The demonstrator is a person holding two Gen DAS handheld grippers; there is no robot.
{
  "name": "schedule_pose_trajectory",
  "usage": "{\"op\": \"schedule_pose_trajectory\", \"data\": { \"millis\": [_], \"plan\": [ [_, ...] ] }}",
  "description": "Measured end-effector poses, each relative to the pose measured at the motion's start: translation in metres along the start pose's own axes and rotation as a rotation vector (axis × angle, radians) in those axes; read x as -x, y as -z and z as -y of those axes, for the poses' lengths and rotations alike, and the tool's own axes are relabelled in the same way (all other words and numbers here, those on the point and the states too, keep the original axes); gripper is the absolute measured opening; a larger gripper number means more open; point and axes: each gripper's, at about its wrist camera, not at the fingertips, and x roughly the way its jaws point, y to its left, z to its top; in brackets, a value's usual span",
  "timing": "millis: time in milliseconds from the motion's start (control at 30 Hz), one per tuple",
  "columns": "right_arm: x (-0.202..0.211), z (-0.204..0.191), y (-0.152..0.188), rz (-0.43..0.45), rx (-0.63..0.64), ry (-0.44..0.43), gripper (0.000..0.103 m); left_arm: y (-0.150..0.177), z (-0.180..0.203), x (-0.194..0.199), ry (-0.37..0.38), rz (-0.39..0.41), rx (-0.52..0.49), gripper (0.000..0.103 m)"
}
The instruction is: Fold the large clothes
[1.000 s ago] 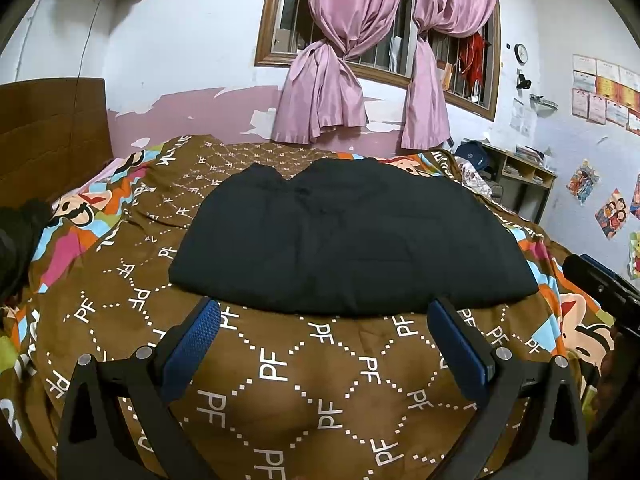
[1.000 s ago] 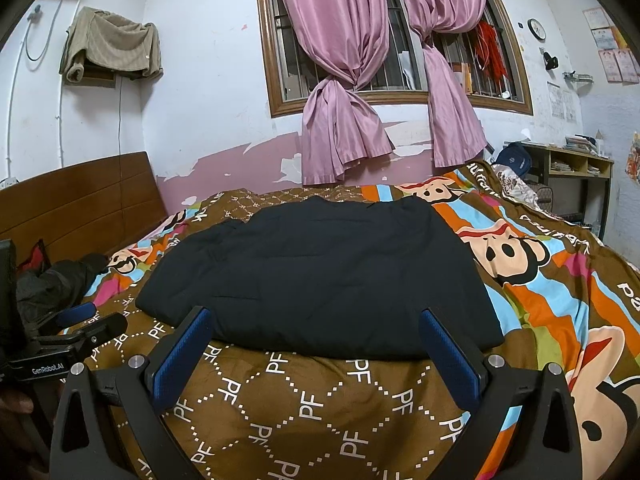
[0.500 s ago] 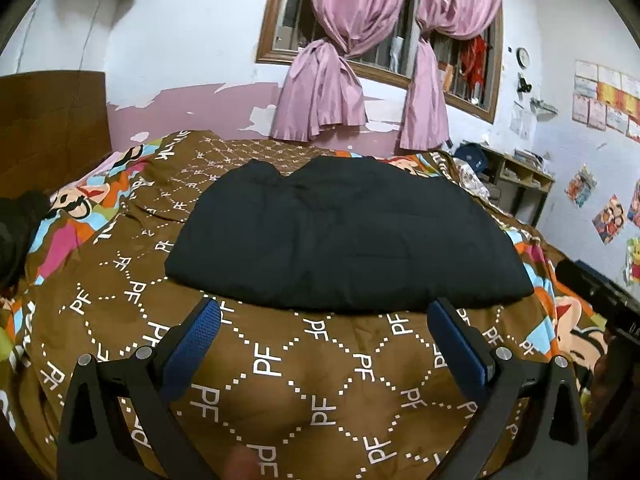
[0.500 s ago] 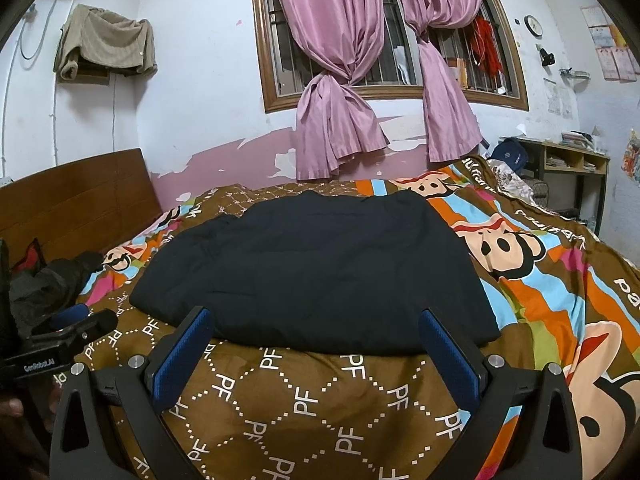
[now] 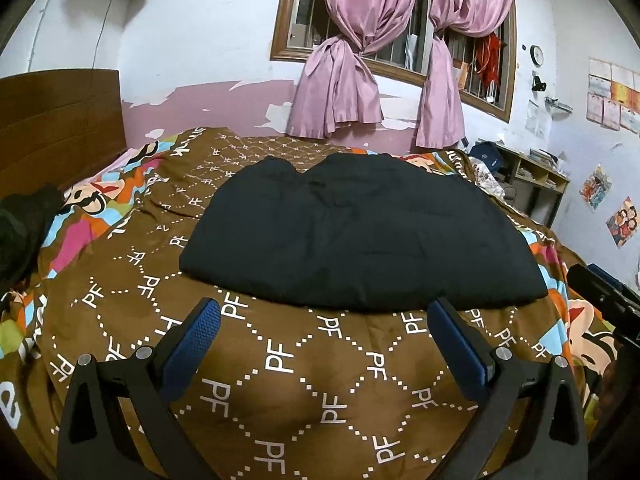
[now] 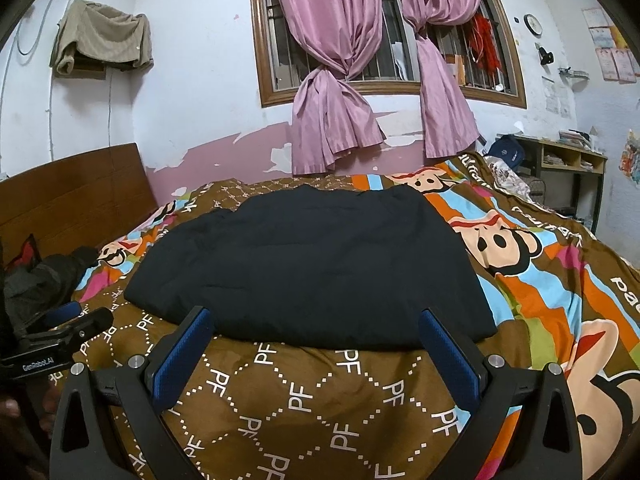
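A black garment point(image 5: 360, 240) point(image 6: 312, 264) lies folded flat in the middle of the bed, on a brown patterned cover point(image 5: 288, 364) point(image 6: 304, 396). My left gripper point(image 5: 324, 320) hovers over the cover just short of the garment's near edge, open, nothing between its blue pads. My right gripper point(image 6: 316, 328) stands open too, its fingertips level with the garment's near edge, empty. The right gripper shows at the right edge of the left wrist view point(image 5: 600, 292). The left gripper shows at the left edge of the right wrist view point(image 6: 60, 328).
A wooden headboard point(image 5: 56, 120) stands at the left, with dark clothes point(image 6: 44, 276) heaped on the bed by it. Pink curtains point(image 6: 332, 120) hang at the window behind. A desk with shelves point(image 6: 568, 160) is at the right wall.
Both grippers have drawn back and shifted a little relative to the garment; both stay open. The garment has not moved.
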Motion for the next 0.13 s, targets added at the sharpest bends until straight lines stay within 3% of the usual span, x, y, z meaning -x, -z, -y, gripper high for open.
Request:
{"op": "schedule_pose_trajectory", "data": {
  "millis": [133],
  "plan": [
    [-0.0029,0.0039,-0.0003,-0.012,-0.013,0.009,0.103,-0.0006,-0.0032,-0.0012,-0.011,-0.001,0.01,0.101]
  ]
}}
